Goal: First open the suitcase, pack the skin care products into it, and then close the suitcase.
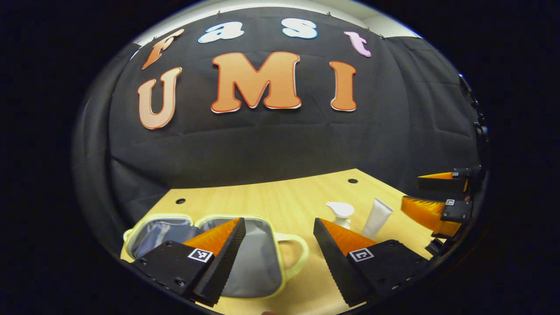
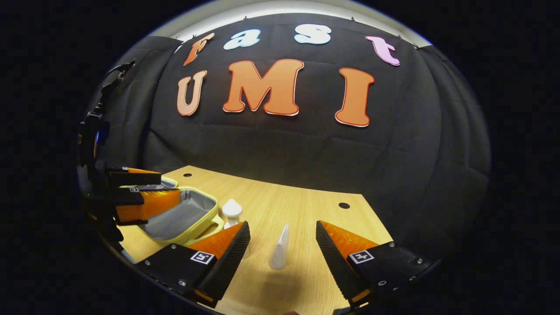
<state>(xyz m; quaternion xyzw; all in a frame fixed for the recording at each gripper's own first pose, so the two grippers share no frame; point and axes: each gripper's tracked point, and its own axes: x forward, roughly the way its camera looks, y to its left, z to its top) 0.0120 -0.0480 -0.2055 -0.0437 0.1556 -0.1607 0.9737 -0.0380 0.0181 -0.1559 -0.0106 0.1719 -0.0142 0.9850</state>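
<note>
wooden table (image 2: 302, 205) against black cloth wall. suitcase (image 1: 262, 262) lies open on table, grey lining exposed, apparently no products inside. pump bottle (image 1: 341, 213) and tube (image 1: 377, 217) stand upright on table, near each other, apart from suitcase. left gripper (image 1: 278, 245) fingers spread wide, holding nothing. right gripper (image 2: 282, 249) fingers wide apart, tube (image 2: 280, 249) between, untouched.

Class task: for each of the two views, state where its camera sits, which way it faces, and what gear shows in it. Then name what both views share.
Left gripper view: rides the left tongs, facing the booth wall over the open suitcase; the right tongs show far right.
Right gripper view: rides the right tongs, aimed at the standing tube; the left tongs hover over the suitcase.
Shared: table, suitcase, tube, pump bottle.
</note>
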